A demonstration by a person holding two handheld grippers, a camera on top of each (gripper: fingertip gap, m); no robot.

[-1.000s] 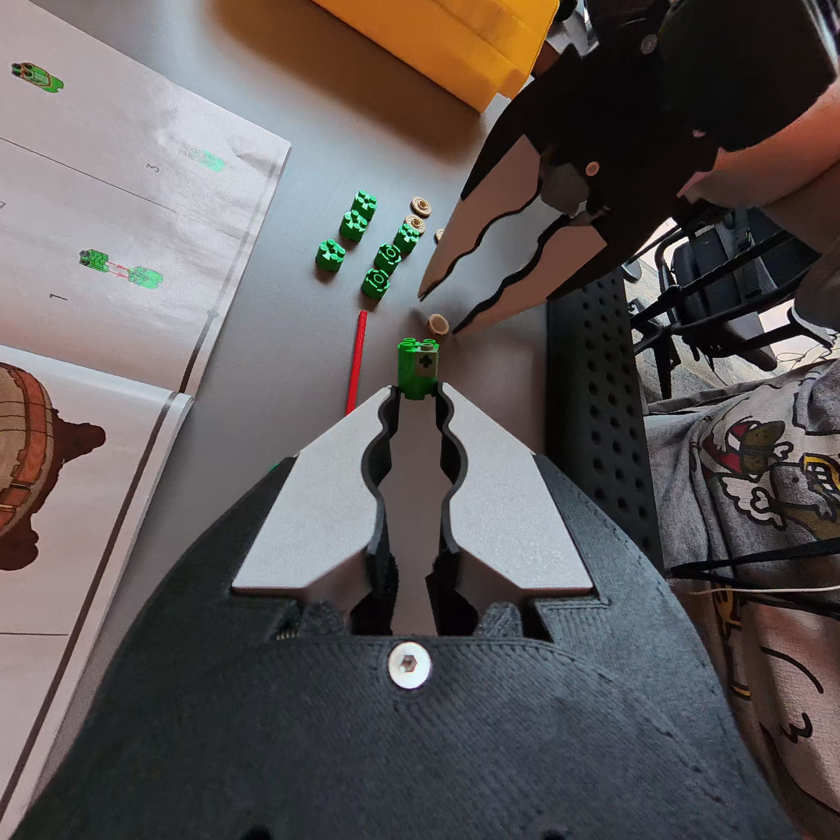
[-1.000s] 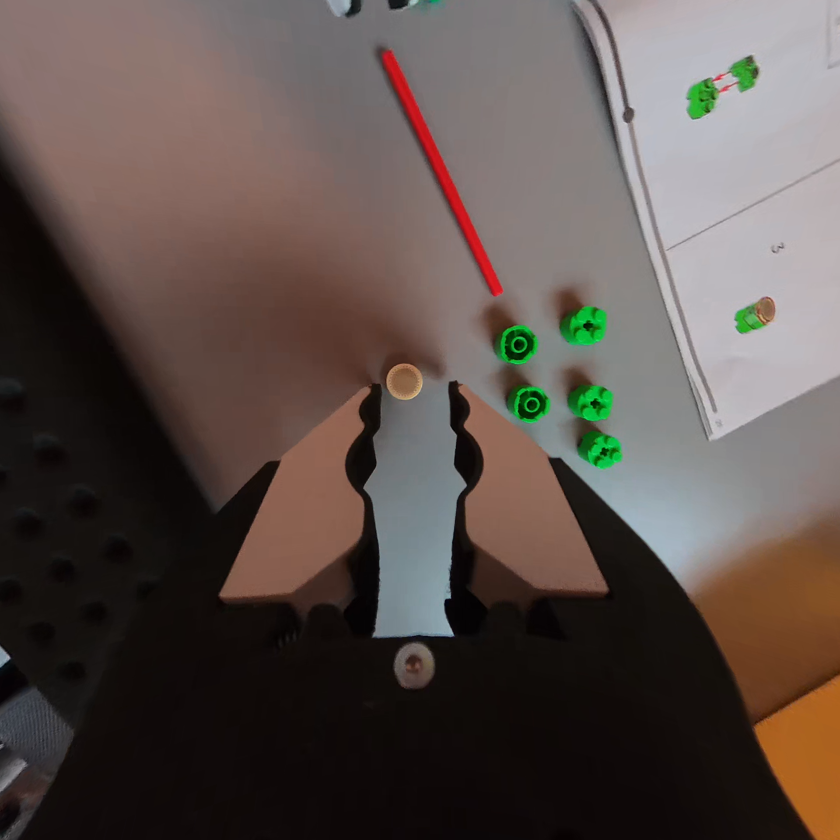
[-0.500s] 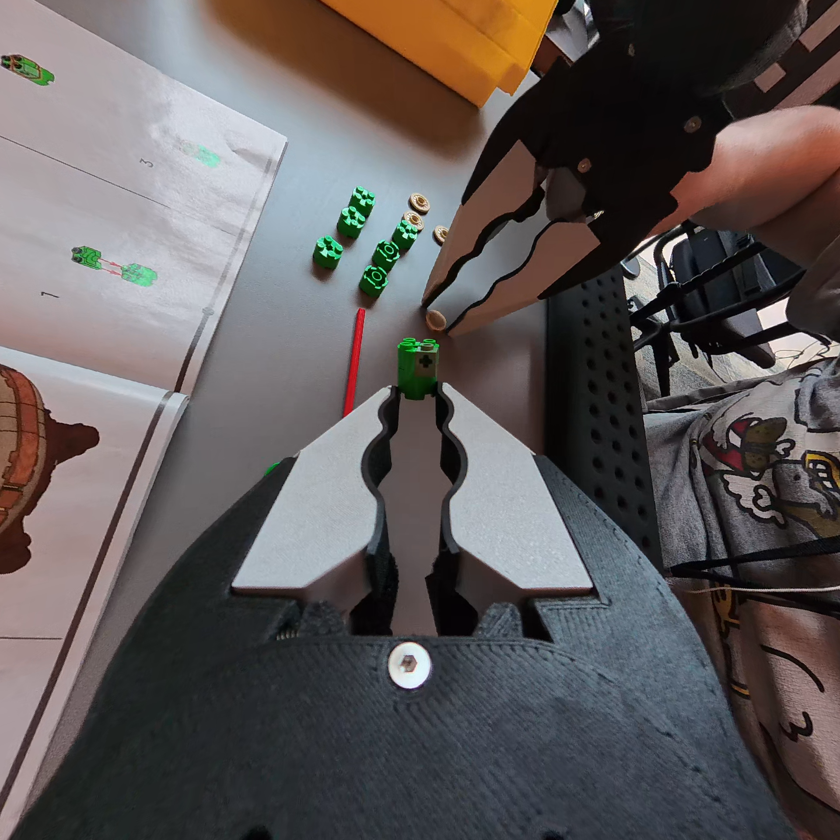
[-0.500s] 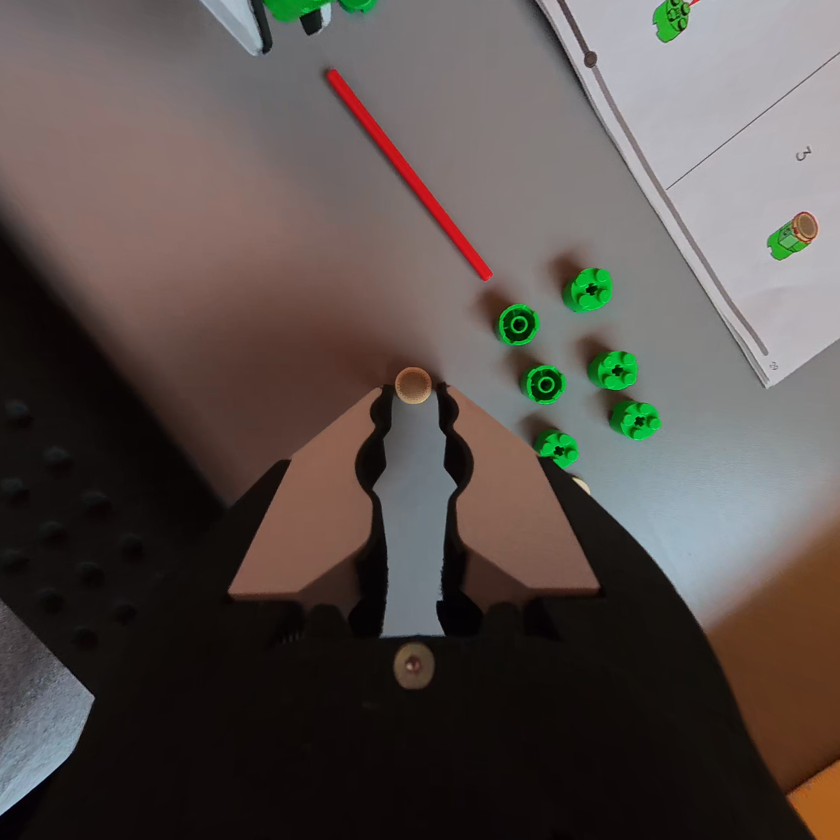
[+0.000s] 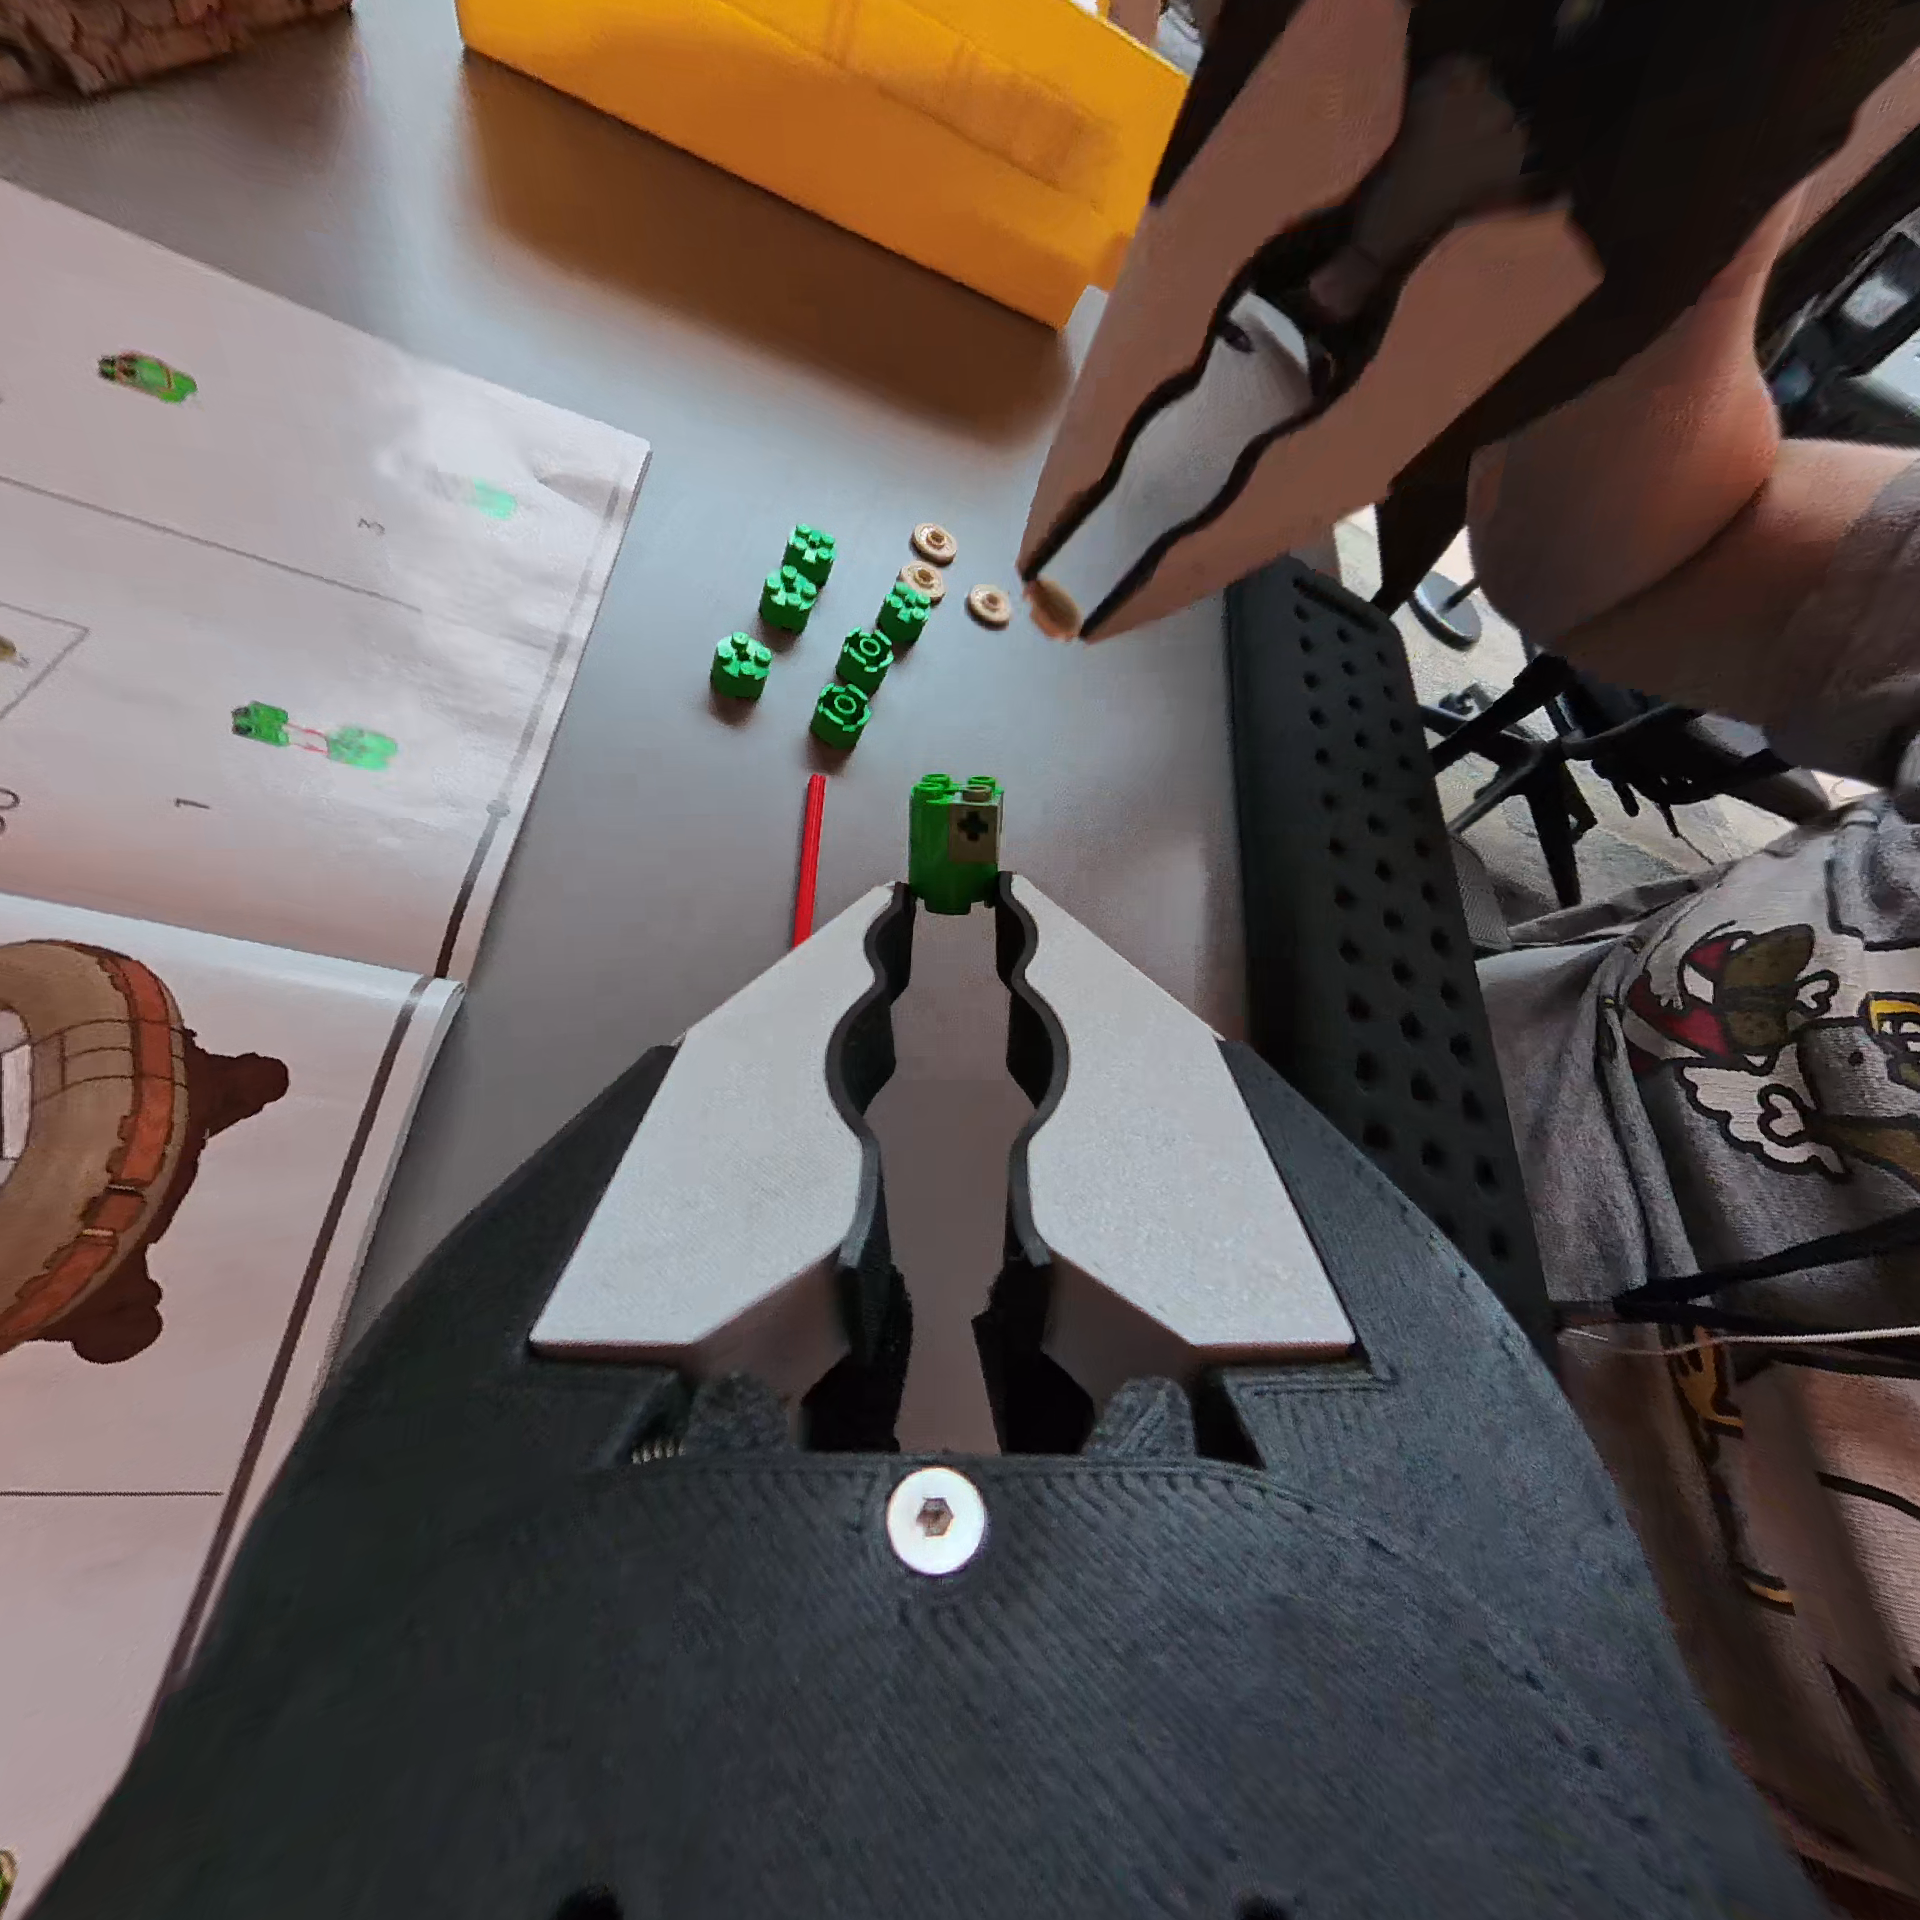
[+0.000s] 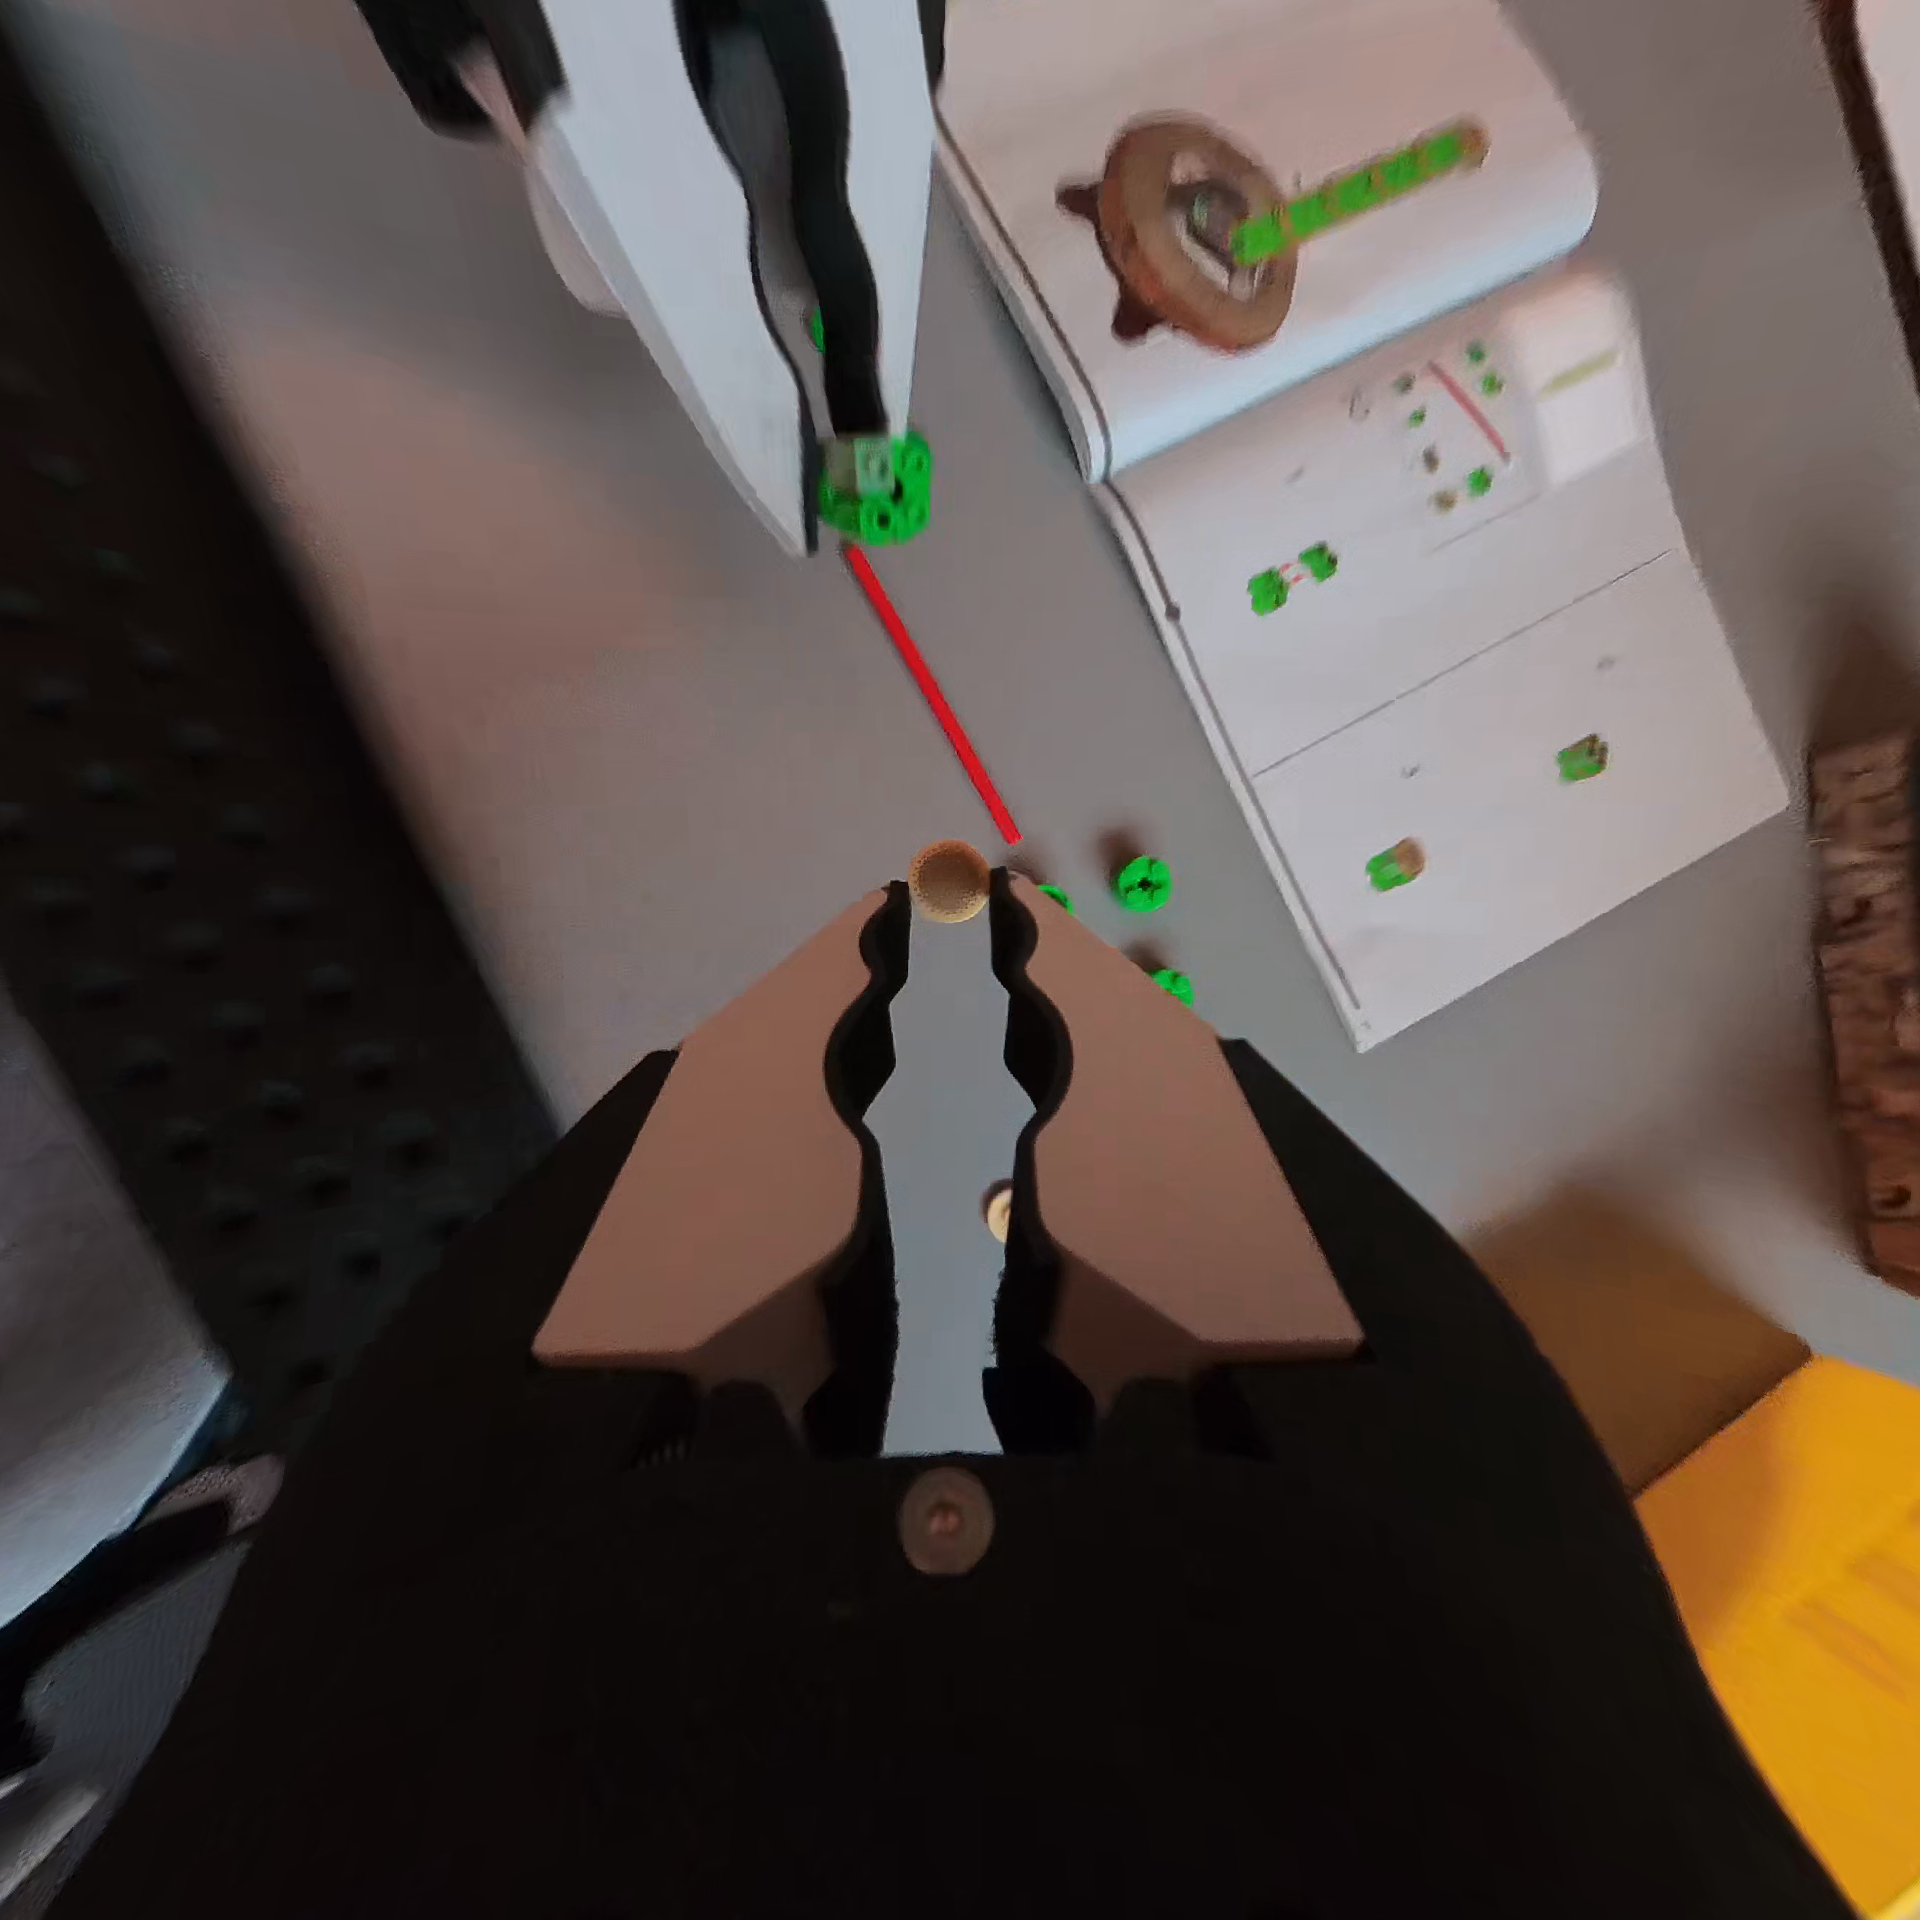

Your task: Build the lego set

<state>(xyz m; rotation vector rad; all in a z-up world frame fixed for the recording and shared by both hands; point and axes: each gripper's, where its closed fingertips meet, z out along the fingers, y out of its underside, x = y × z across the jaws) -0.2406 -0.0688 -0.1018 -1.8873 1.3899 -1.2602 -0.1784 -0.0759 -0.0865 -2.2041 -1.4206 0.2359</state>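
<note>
The left gripper (image 5: 954, 894) had its fingers clamped on the green brick stack (image 5: 954, 844); the right gripper (image 6: 948, 896) pinched a tan round tile (image 6: 948, 881) (above the counter (image 5: 665, 343)).

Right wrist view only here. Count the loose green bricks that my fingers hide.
Observer: Six green bricks lie in two rows of three.
Operator: Count the loose tan discs too.
Observer: Three tan discs lie beside the bricks, apart from the fourth disc in the right gripper.
Operator: Describe the brick in the left gripper.
Observer: The left gripper pinches the held brick at its base, studs up, with a grey cross-holed face toward its camera.
</note>
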